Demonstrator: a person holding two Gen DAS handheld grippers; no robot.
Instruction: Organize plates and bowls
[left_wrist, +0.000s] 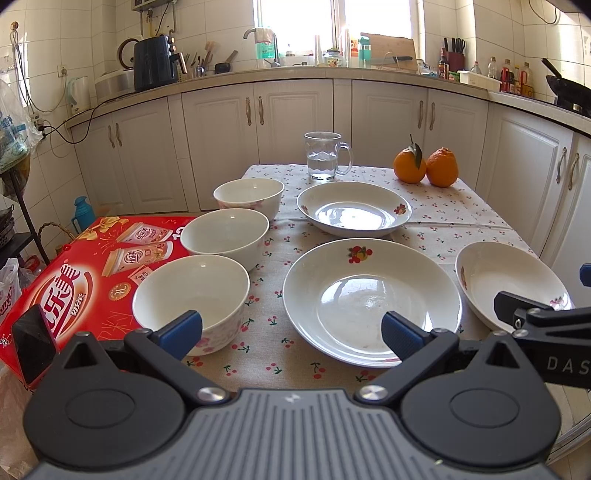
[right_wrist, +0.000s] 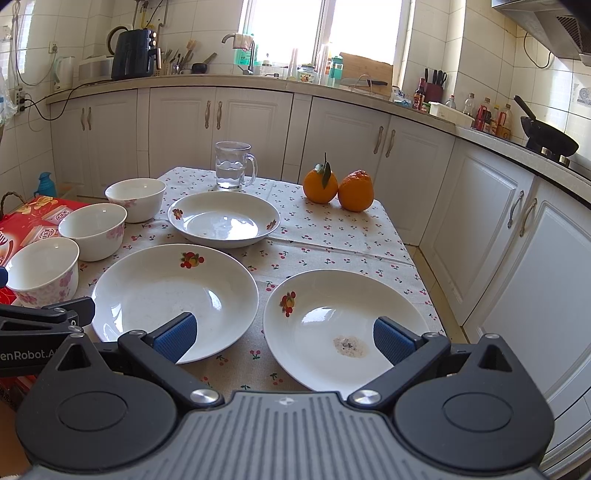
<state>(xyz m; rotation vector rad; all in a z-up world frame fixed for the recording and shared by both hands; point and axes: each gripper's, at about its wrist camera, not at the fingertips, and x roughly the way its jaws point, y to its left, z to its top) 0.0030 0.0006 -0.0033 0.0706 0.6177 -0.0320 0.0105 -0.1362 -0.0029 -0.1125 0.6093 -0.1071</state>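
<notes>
White porcelain covers the table (left_wrist: 461, 210): three bowls (left_wrist: 225, 232) in a row at its left edge, three plates (right_wrist: 221, 218) spread singly across the cloth. Nothing is stacked, so by this evidence the whole sorting remains. Left tongs (left_wrist: 291, 332) stand wide and empty between nearest bowl and middle plate. Right tongs (right_wrist: 284, 338), equally wide, hover between middle plate and the right plate (right_wrist: 343, 328).
</notes>
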